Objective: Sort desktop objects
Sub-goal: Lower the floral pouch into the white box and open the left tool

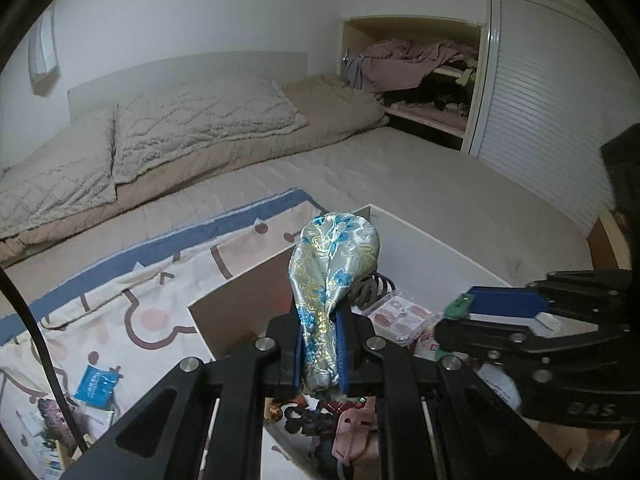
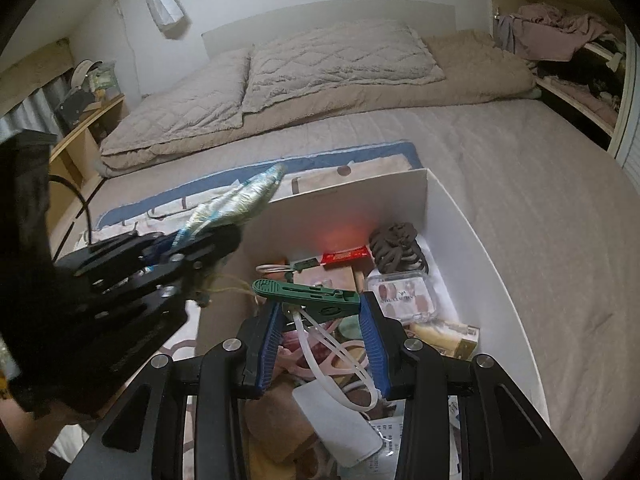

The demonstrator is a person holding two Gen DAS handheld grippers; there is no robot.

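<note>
My left gripper [image 1: 320, 320] is shut on a blue-and-gold brocade pouch [image 1: 336, 256], held upright above the near left corner of a white box [image 1: 432, 236]. The pouch [image 2: 240, 200] and left gripper [image 2: 192, 248] also show at the left in the right wrist view. My right gripper [image 2: 320, 300] is shut on a green plastic clip [image 2: 308, 292], held crosswise over the box [image 2: 448, 200]. In the left wrist view the right gripper [image 1: 468, 312] sits at the right with the clip's green end [image 1: 460, 306] showing.
The box holds a dark hair claw [image 2: 396, 248], a clear nail-tip case [image 2: 404, 292], a red packet [image 2: 344, 256], a white charger with cable [image 2: 336, 420] and more. It stands on a patterned blanket [image 1: 132, 304] on the bed. A blue packet [image 1: 96, 384] lies on the blanket.
</note>
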